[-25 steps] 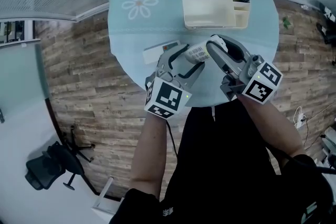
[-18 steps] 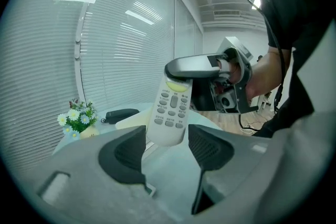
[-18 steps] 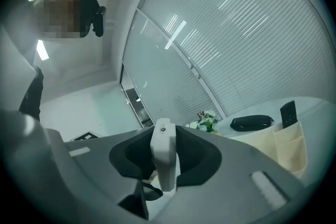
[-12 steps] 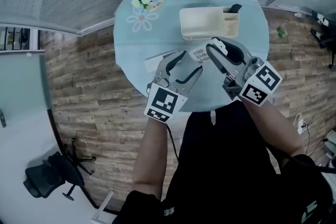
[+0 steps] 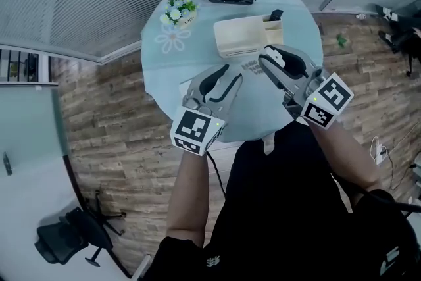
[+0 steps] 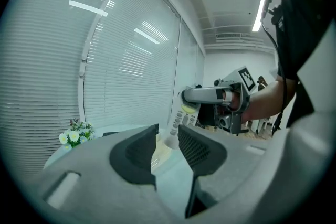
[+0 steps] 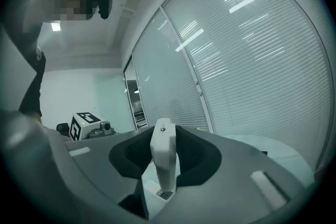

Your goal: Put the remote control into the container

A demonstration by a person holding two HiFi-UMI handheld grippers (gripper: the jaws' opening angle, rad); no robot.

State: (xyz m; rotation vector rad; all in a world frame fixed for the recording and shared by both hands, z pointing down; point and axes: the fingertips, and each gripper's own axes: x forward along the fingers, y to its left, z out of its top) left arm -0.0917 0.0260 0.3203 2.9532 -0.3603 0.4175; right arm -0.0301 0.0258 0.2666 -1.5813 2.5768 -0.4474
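The right tongs [image 7: 164, 140] grip the remote control [image 7: 167, 168]; the left tongs [image 6: 168, 136], just closing partway, stand empty beside it.

head cam: steep down on table [image 5: 197, 20] | gripper views: near-level, close, share table

Cool, dim teal cast throughout — ceiling strip lights [image 6: 261, 5] glare off blinds [image 6: 131, 71], fisheye edges vignetted black.

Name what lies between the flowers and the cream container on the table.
Nothing: in the head view only bare table top separates the flowers and the container.
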